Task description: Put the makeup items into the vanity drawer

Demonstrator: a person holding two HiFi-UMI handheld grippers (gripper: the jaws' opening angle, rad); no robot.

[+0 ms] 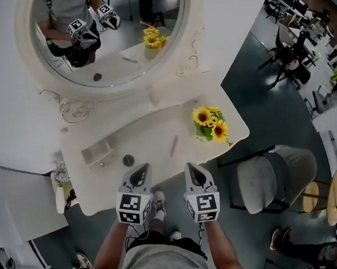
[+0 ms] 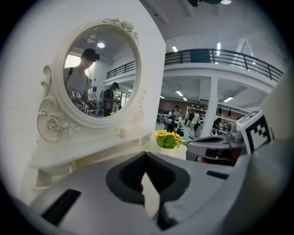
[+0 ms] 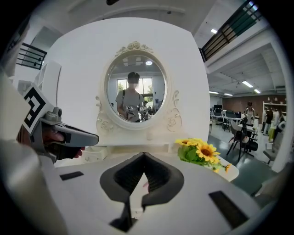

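Left tongs (image 1: 140,173) and right tongs (image 1: 194,171) hover closed before vanity (image 1: 151,132) bearing sunflowers (image 1: 210,124).

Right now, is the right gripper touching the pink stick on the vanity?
Apart. The head view shows the right gripper at the front edge of the vanity, with bare white surface between its tips and the pink stick.

Ahead of both sets of fingertips: bare vanity top (image 1: 150,126), open | just past left gripper (image 1: 141,168) fingers: round compact (image 1: 128,160), then small tray (image 1: 97,152) | ahead-left of right gripper (image 1: 192,167) fingers: pink stick (image 1: 173,145) | ahead-right: sunflowers (image 1: 210,124) | right: stool (image 1: 260,181) | far ahead: mirror (image 1: 117,88) blocks
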